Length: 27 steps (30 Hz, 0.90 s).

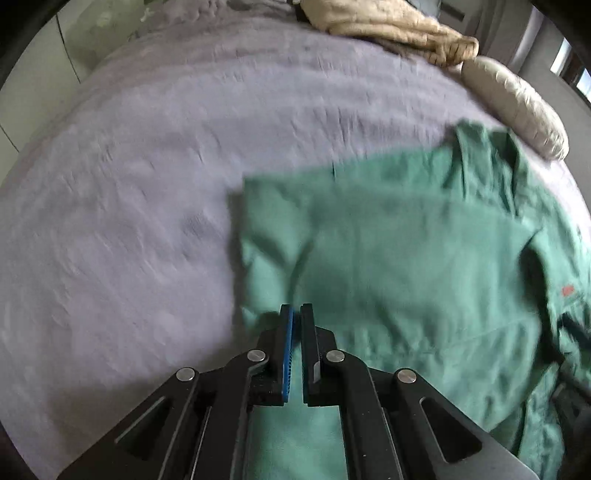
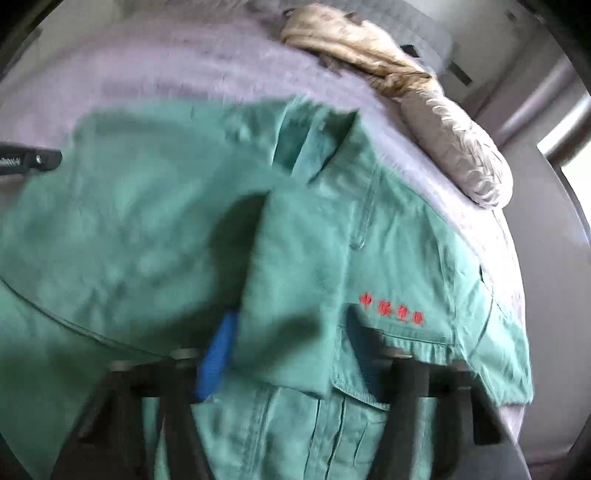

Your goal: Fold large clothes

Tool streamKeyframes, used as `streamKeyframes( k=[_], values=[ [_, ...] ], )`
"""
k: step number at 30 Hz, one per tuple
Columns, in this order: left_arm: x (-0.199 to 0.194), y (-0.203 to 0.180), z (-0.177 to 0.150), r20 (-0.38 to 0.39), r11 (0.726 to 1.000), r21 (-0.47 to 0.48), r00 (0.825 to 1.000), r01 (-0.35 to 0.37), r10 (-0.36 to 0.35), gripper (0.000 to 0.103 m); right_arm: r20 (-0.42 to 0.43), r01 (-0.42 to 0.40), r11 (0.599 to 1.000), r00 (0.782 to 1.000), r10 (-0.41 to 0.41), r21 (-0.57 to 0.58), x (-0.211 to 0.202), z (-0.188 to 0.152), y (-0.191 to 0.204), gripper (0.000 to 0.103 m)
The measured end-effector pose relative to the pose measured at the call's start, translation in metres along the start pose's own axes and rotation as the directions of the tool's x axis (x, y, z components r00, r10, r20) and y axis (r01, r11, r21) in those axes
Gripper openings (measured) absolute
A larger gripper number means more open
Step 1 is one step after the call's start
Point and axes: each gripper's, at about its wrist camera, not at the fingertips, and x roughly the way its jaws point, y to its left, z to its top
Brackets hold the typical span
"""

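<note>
While the green jacket (image 1: pixel 406 258) lies spread on the grey bed (image 1: pixel 129 203), the left gripper (image 1: pixel 297 314) points steeply down over its edge, clenched empty; the right gripper (image 2: pixel 236 332) grasps a jacket fold.

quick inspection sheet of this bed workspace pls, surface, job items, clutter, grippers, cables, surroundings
surface: lilac quilted bedspread, wrinkled.
job's things: green cotton work jacket, partly folded, red embroidered lettering on its chest.
clutter: cream crumpled blanket and beige puffy pillow at the far edge.
grippers: left gripper shut, nothing between its pads; right gripper has jacket fabric draped over it, grip unclear.
cables: nothing seen.
surroundings: pale wall, bright window.
</note>
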Motion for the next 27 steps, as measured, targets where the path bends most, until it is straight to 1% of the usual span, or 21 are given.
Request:
streamKeyframes(
  k=[1, 3, 4, 5, 6, 7, 8, 9, 10, 12, 13, 14, 15, 16, 17, 18, 19, 20, 23, 24, 27],
  values=[
    [0.003, -0.002, -0.004, 0.014, 1.0, 0.006, 1.0, -0.012, 0.012, 0.005, -0.012, -0.01, 1.0, 1.0, 0.011, 0.013, 0.006, -0.001, -0.006, 0.009],
    [0.005, -0.004, -0.007, 0.032, 0.999, 0.02, 0.999, -0.026, 0.025, 0.005, 0.015, -0.04, 0.992, 0.999, 0.038, 0.117, -0.003, -0.013, -0.035, 0.009],
    [0.006, -0.005, -0.007, 0.032, 0.999, 0.025, 0.999, -0.031, 0.03, 0.005, 0.033, -0.074, 0.978, 0.997, 0.069, 0.197, -0.006, -0.014, -0.05, 0.009],
    [0.007, -0.005, -0.006, 0.03, 0.999, 0.031, 0.999, -0.037, 0.036, 0.005, 0.063, -0.136, 0.948, 0.99, 0.123, 0.287, -0.007, -0.017, -0.069, 0.009],
    [0.008, -0.005, -0.005, 0.027, 0.998, 0.035, 0.999, -0.042, 0.041, 0.005, 0.083, -0.177, 0.911, 0.984, 0.157, 0.374, -0.007, -0.021, -0.088, 0.009],
    [0.008, -0.005, -0.005, 0.025, 0.998, 0.035, 0.999, -0.045, 0.044, 0.005, 0.097, -0.207, 0.846, 0.978, 0.183, 0.491, -0.004, -0.029, -0.115, 0.011],
    [0.008, -0.005, -0.005, 0.023, 0.998, 0.033, 0.999, -0.046, 0.045, 0.005, 0.105, -0.226, 0.795, 0.974, 0.202, 0.563, 0.001, -0.037, -0.134, 0.011],
    [0.008, -0.003, -0.004, 0.021, 0.999, 0.029, 0.999, -0.046, 0.045, 0.005, 0.113, -0.247, 0.721, 0.967, 0.23, 0.647, 0.005, -0.047, -0.155, 0.011],
    [0.009, -0.004, -0.004, 0.019, 0.999, 0.026, 0.999, -0.045, 0.045, 0.005, 0.108, -0.266, 0.617, 0.953, 0.282, 0.741, 0.015, -0.061, -0.18, 0.011],
    [0.008, -0.002, -0.001, 0.009, 0.999, 0.02, 0.999, -0.045, 0.044, 0.005, 0.123, -0.296, 0.496, 0.928, 0.352, 0.816, 0.029, -0.078, -0.207, 0.015],
    [0.005, -0.001, 0.0, 0.003, 0.999, 0.016, 0.999, -0.049, 0.048, 0.005, 0.135, -0.309, 0.451, 0.916, 0.378, 0.837, 0.03, -0.088, -0.217, 0.015],
    [0.002, -0.002, 0.001, -0.001, 0.999, 0.009, 0.999, -0.052, 0.053, 0.005, 0.147, -0.325, 0.436, 0.907, 0.394, 0.839, 0.026, -0.096, -0.222, 0.017],
    [-0.003, -0.001, 0.002, 0.0, 0.999, 0.003, 0.999, -0.053, 0.053, 0.005, 0.159, -0.344, 0.435, 0.899, 0.407, 0.832, 0.022, -0.101, -0.223, 0.017],
    [-0.01, -0.001, 0.002, 0.002, 0.999, -0.003, 0.999, -0.049, 0.049, 0.005, 0.169, -0.362, 0.438, 0.892, 0.42, 0.823, 0.018, -0.105, -0.223, 0.02],
    [-0.014, -0.002, 0.002, 0.002, 0.999, -0.004, 0.999, -0.047, 0.047, 0.005, 0.185, -0.386, 0.437, 0.881, 0.435, 0.813, 0.015, -0.108, -0.221, 0.034],
    [-0.022, -0.005, 0.001, 0.001, 0.999, 0.001, 0.999, -0.04, 0.04, 0.005, 0.201, -0.408, 0.431, 0.871, 0.449, 0.804, 0.015, -0.108, -0.221, 0.043],
    [-0.026, -0.008, 0.0, 0.0, 0.999, 0.008, 0.999, -0.038, 0.038, 0.005, 0.213, -0.425, 0.429, 0.863, 0.458, 0.797, 0.013, -0.111, -0.221, 0.058],
    [-0.031, -0.013, -0.002, -0.001, 0.999, 0.021, 0.999, -0.038, 0.038, 0.005, 0.221, -0.435, 0.427, 0.858, 0.463, 0.793, 0.011, -0.114, -0.221, 0.061],
    [-0.041, -0.03, -0.007, -0.012, 0.995, 0.066, 0.997, -0.074, 0.075, 0.005, 0.23, -0.472, 0.409, 0.827, 0.513, 0.781, 0.012, -0.118, -0.216, 0.061],
    [-0.043, -0.038, -0.01, -0.016, 0.994, 0.077, 0.996, -0.083, 0.084, 0.005, 0.229, -0.476, 0.405, 0.82, 0.524, 0.78, 0.015, -0.119, -0.216, 0.061],
    [-0.047, -0.056, -0.018, -0.028, 0.994, 0.087, 0.998, -0.06, 0.062, 0.005, 0.233, -0.492, 0.389, 0.803, 0.549, 0.779, 0.011, -0.127, -0.214, 0.065]
  ],
)
